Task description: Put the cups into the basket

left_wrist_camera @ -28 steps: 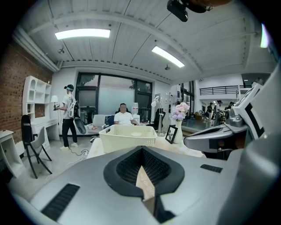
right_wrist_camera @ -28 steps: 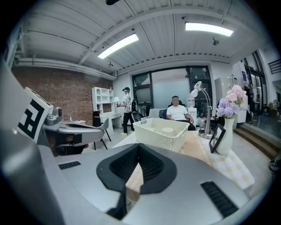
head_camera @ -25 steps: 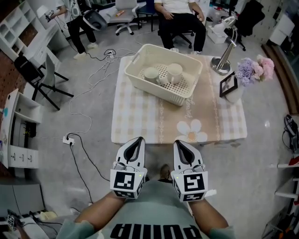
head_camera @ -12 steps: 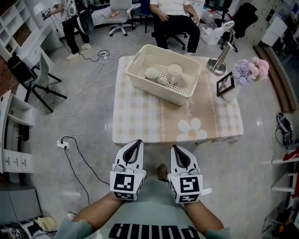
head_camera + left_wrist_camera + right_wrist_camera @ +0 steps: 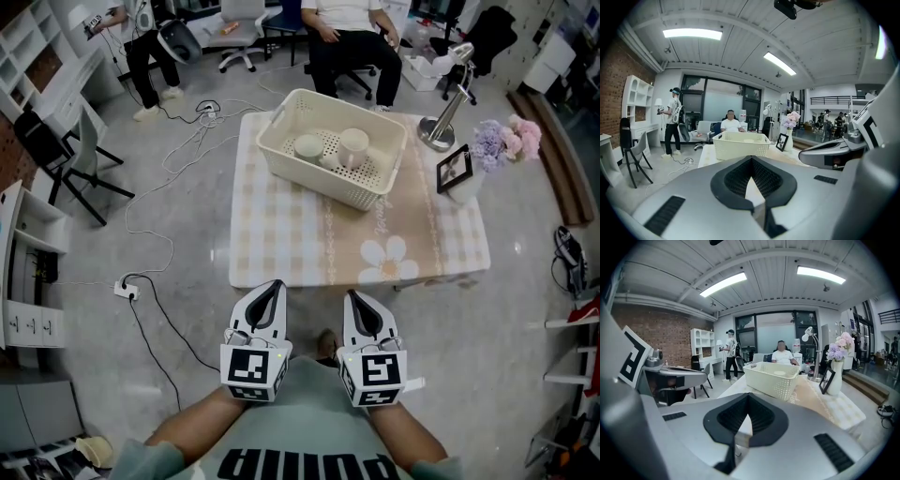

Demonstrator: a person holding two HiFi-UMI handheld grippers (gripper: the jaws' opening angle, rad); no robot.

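**Cups lying in the basket, both grippers shut and empty**

While the head view is showing the two grippers from above, side by side just short of the table's (image 5: 281, 246) near edge, only the gripper views are showing the jaws head-on. The left gripper (image 5: 751, 160) is keeping its jaws pressed together at the tips, with nothing between the ribbed black pads. The right gripper (image 5: 749, 398) is doing the same. Both are wearing smooth grey shells, and each is carrying a cube with black-and-white square markers at the hand end.

The table is wearing a pale checked cloth (image 5: 427, 248) with a large flower printed near its front edge. At the far side the basket (image 5: 281, 161), cream plastic with a perforated floor and walls, is sitting at a slant. The cups (image 5: 353, 145), round and cream-white, are lying inside it; from above they are showing plainly, whereas the gripper views are showing little more than the basket's wall and rim.

Right of the basket a metal lamp (image 5: 441, 120), a dark frame (image 5: 457, 171) and pink and lilac flowers (image 5: 503, 139) are standing.

The gripper views alone are showing the ceiling lights (image 5: 692, 33) and the brick wall (image 5: 661, 336). The head view alone is showing the cable (image 5: 173, 323) trailing across the grey floor.
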